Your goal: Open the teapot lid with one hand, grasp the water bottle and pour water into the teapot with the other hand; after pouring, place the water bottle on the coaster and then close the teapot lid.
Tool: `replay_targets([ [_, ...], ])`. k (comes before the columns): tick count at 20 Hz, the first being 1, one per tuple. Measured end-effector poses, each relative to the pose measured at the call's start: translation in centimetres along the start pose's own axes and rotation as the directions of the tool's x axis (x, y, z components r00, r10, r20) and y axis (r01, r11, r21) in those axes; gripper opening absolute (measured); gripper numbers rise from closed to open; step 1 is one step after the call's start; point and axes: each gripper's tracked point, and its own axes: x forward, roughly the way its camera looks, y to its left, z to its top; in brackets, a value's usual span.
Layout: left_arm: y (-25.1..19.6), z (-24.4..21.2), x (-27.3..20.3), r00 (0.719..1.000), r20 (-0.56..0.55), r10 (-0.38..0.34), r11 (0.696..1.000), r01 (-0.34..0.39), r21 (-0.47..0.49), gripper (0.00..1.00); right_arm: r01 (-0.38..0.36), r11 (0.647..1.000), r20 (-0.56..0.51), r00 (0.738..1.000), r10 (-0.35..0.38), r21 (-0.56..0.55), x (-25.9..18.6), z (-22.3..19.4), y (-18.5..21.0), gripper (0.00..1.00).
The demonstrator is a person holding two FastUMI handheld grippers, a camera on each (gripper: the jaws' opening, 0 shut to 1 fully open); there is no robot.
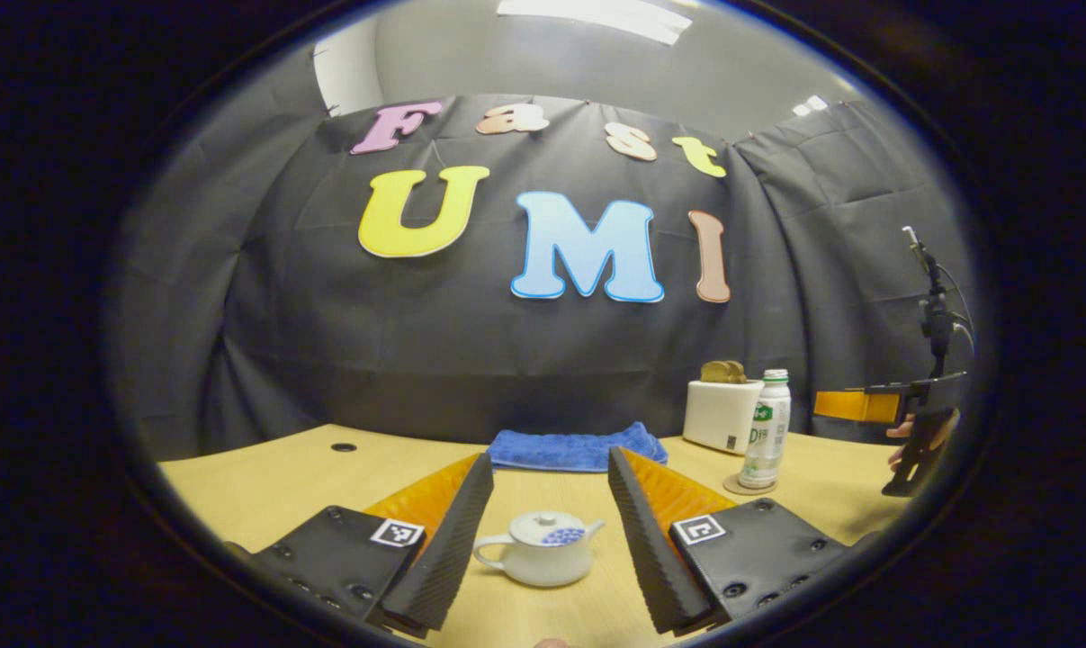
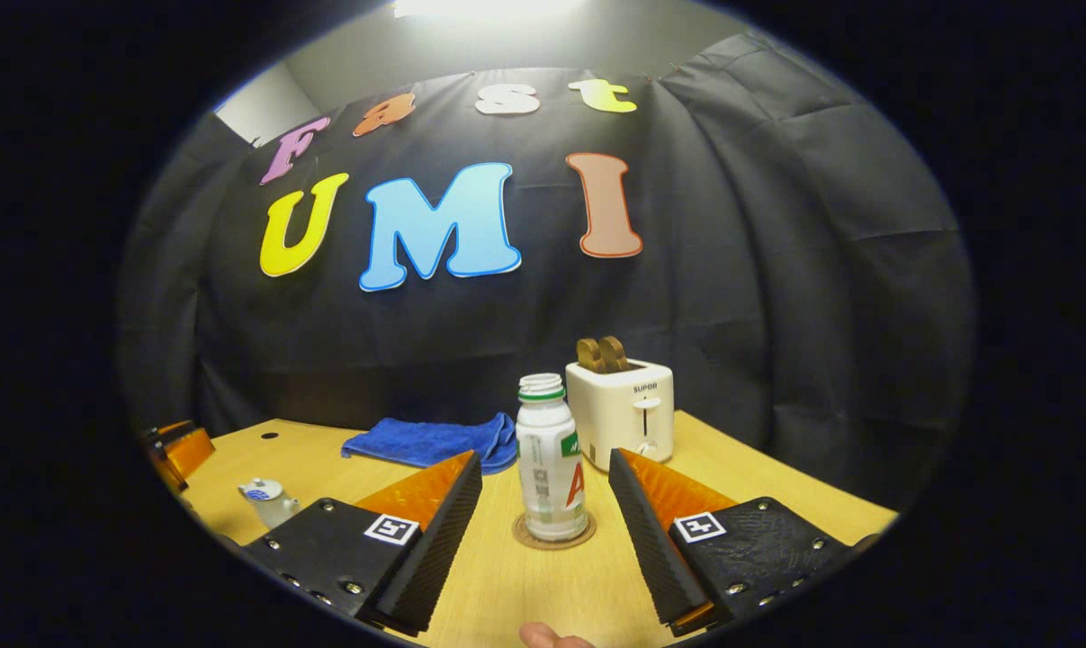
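Note:
A small white teapot [image 1: 539,549] with a blue-patterned lid [image 1: 545,527] in place sits on the wooden table, between the spread fingers of my open left gripper [image 1: 543,540]. In the right gripper view a water bottle [image 2: 551,459] with no cap stands upright on a round coaster [image 2: 553,533], just ahead of my open right gripper [image 2: 543,531]; nothing is held. The same bottle [image 1: 766,427] and coaster [image 1: 748,487] appear at the right in the left gripper view, with the right gripper [image 1: 902,423] and a hand beyond. The teapot [image 2: 266,499] shows small at the left.
A white toaster [image 2: 623,409] holding bread slices stands behind the bottle. A folded blue towel [image 2: 430,441] lies at the back of the table [image 1: 264,486]. The left gripper's body [image 2: 175,454] shows at the left edge in the right gripper view.

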Motion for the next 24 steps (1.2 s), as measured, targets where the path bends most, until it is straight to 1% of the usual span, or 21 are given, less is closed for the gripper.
replay_targets([
  [1,-1.2,-0.4,-0.7,1.000,-0.008,0.007,1.000,-0.007,-0.006,0.93,0.002,1.000,-0.019,1.000,-0.002,0.013,-1.3,-1.1,0.8,0.89],
  [2,-2.8,-0.8,-1.8,1.000,-0.022,-0.001,1.000,0.001,-0.001,0.96,0.004,1.000,-0.016,1.000,-0.003,0.008,-2.5,-1.8,1.6,0.92],
  [3,-4.2,-1.2,-2.4,0.999,-0.030,-0.011,1.000,0.012,0.013,0.97,0.008,1.000,0.004,1.000,-0.008,0.013,-3.5,-2.3,2.3,0.94],
  [4,-5.1,-1.5,-3.2,0.999,-0.039,-0.011,1.000,0.012,0.027,1.00,0.001,1.000,-0.003,1.000,-0.001,0.012,-4.3,-3.3,3.1,0.94],
  [5,-5.7,-1.8,-3.7,0.999,-0.045,-0.005,0.999,0.007,0.039,1.00,-0.019,1.000,-0.011,1.000,0.019,0.011,-5.1,-4.5,4.3,0.94],
  [8,-6.3,-3.2,-4.5,0.998,-0.060,0.024,0.998,-0.021,0.052,1.00,-0.036,0.999,-0.025,0.999,0.036,-0.012,-6.3,-6.2,6.3,0.94],
  [10,-6.0,-4.3,-4.4,0.993,-0.103,0.050,0.997,-0.043,0.070,1.00,-0.062,0.998,-0.024,0.998,0.061,-0.034,-7.1,-6.8,7.7,0.94],
  [12,-5.8,-4.2,-4.7,0.992,-0.099,0.073,0.994,-0.065,0.086,1.00,-0.044,0.996,0.016,0.999,0.045,-0.077,-7.4,-6.2,7.6,0.94],
  [14,-6.7,-3.9,-5.9,0.993,-0.096,0.062,0.995,-0.054,0.083,1.00,-0.022,0.990,0.020,0.999,0.025,-0.136,-8.2,-6.3,7.8,0.94],
  [15,-7.0,-3.5,-6.2,0.994,-0.090,0.065,0.995,-0.058,0.086,0.99,-0.011,0.992,0.019,1.000,0.014,-0.129,-8.2,-6.8,7.6,0.94],
  [16,-6.8,-4.1,-6.5,0.993,-0.093,0.071,0.994,-0.063,0.089,1.00,0.002,0.992,0.019,1.000,0.001,-0.126,-7.8,-7.2,7.5,0.94],
  [17,-6.6,-3.9,-6.6,0.992,-0.097,0.079,0.994,-0.071,0.084,1.00,0.014,0.992,0.022,1.000,-0.011,-0.128,-8.6,-6.5,7.2,0.92],
  [19,-6.5,-3.8,-6.7,0.992,-0.097,0.086,0.993,-0.078,0.088,0.99,0.016,0.991,0.023,1.000,-0.013,-0.130,-8.9,-6.5,7.2,0.92],
  [20,-6.6,-3.9,-6.6,0.991,-0.099,0.085,0.993,-0.077,0.088,0.99,0.005,0.992,0.024,1.000,-0.002,-0.128,-9.0,-6.5,7.5,0.92],
  [22,-6.9,-3.8,-6.6,0.992,-0.100,0.072,0.994,-0.063,0.086,1.00,0.012,0.992,0.021,1.000,-0.010,-0.128,-9.0,-6.5,7.2,0.92],
  [23,-7.4,-3.9,-6.5,0.994,-0.103,0.047,0.996,-0.039,0.081,1.00,0.014,0.992,0.019,1.000,-0.012,-0.129,-9.0,-6.5,7.2,0.93],
  [24,-7.9,-4.0,-6.5,0.995,-0.103,0.017,0.997,-0.009,0.078,0.99,0.018,0.992,0.021,1.000,-0.016,-0.126,-9.0,-6.6,7.1,0.95],
])
